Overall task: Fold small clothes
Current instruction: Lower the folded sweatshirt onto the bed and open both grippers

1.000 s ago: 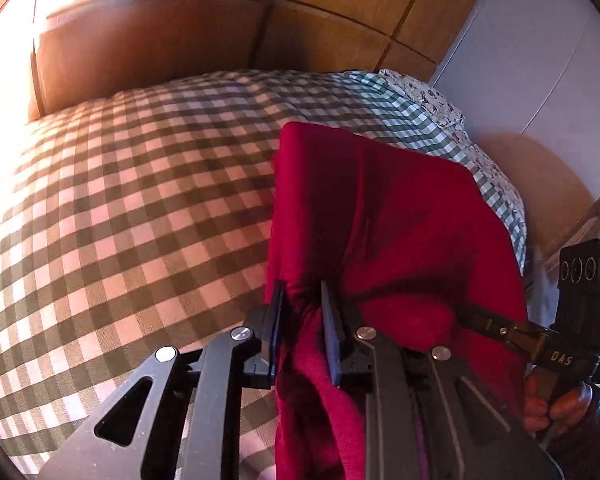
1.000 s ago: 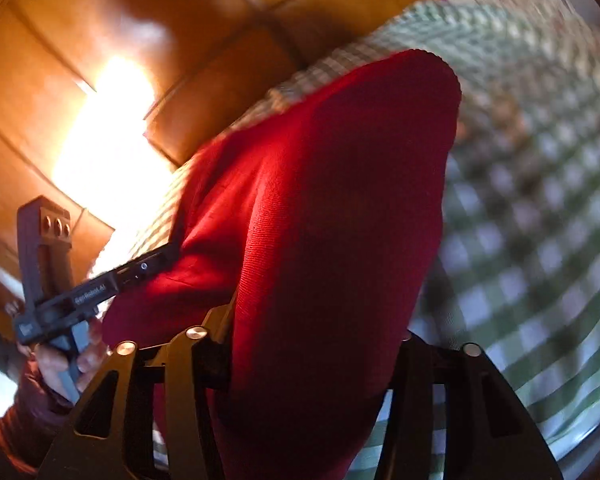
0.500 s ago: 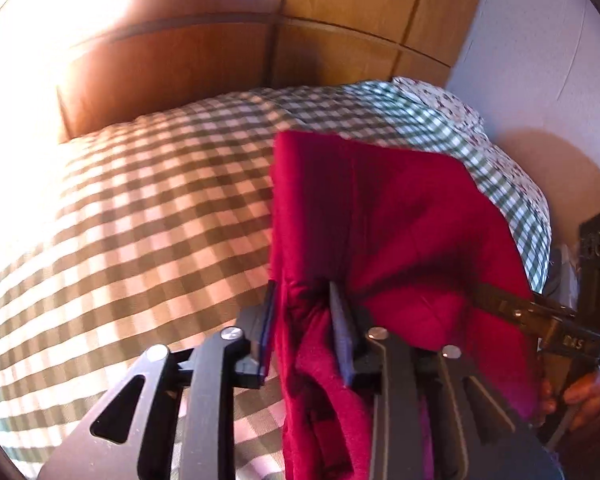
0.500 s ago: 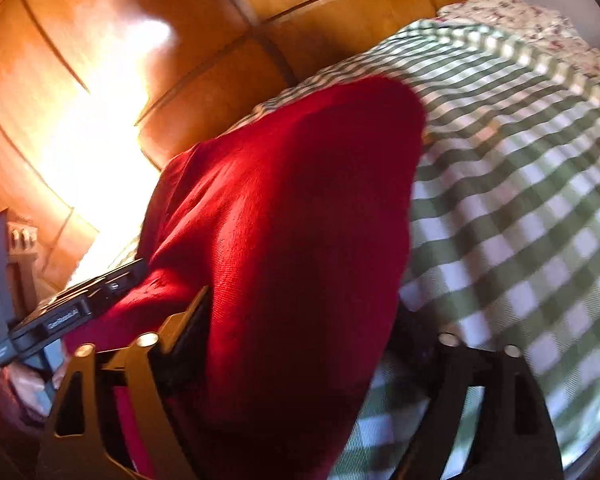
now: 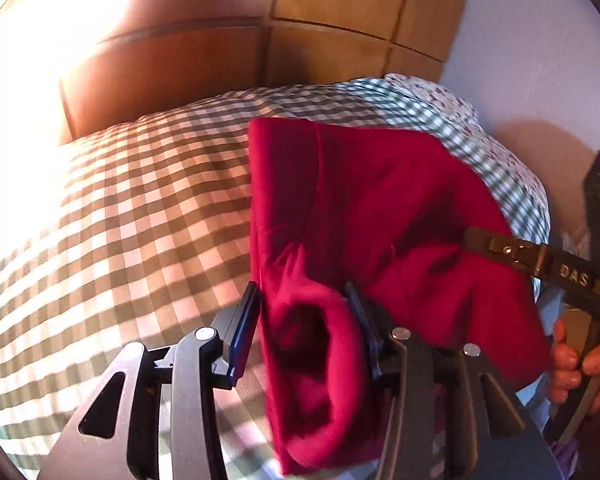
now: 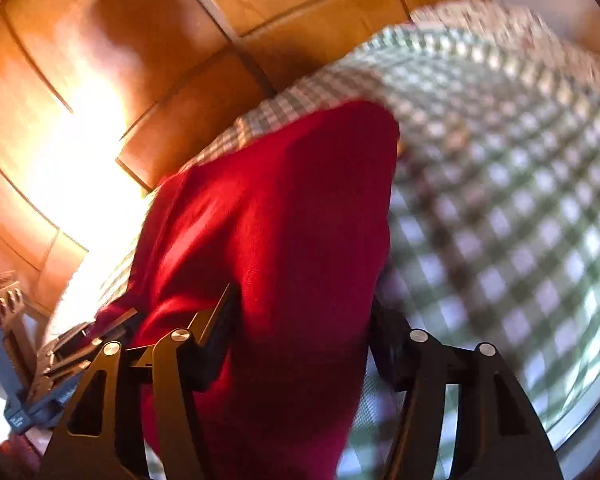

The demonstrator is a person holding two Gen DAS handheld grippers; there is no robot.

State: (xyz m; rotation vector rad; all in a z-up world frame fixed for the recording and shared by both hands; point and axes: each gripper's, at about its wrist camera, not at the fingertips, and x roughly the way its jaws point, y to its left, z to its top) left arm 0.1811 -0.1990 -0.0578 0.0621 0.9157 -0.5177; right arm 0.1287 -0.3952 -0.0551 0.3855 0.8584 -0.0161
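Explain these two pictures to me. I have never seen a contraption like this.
There is no robot here. A person holds two hand-held pincers, each with a camera looking along its fingers. One picture comes from the left gripper, the other from the right gripper. A red garment rests partly on a checked bedspread in front of wooden panels. The left jaws have just been opening, with the cloth loose between them. The right jaws have just been closing and clamp the cloth.

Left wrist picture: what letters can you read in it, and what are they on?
"DAS" – on the dark metal arm of the right tool, at the red cloth's edge.
Marks further up that arm: too blurred to read.
Label on the left tool, in the right wrist picture: too small to read.
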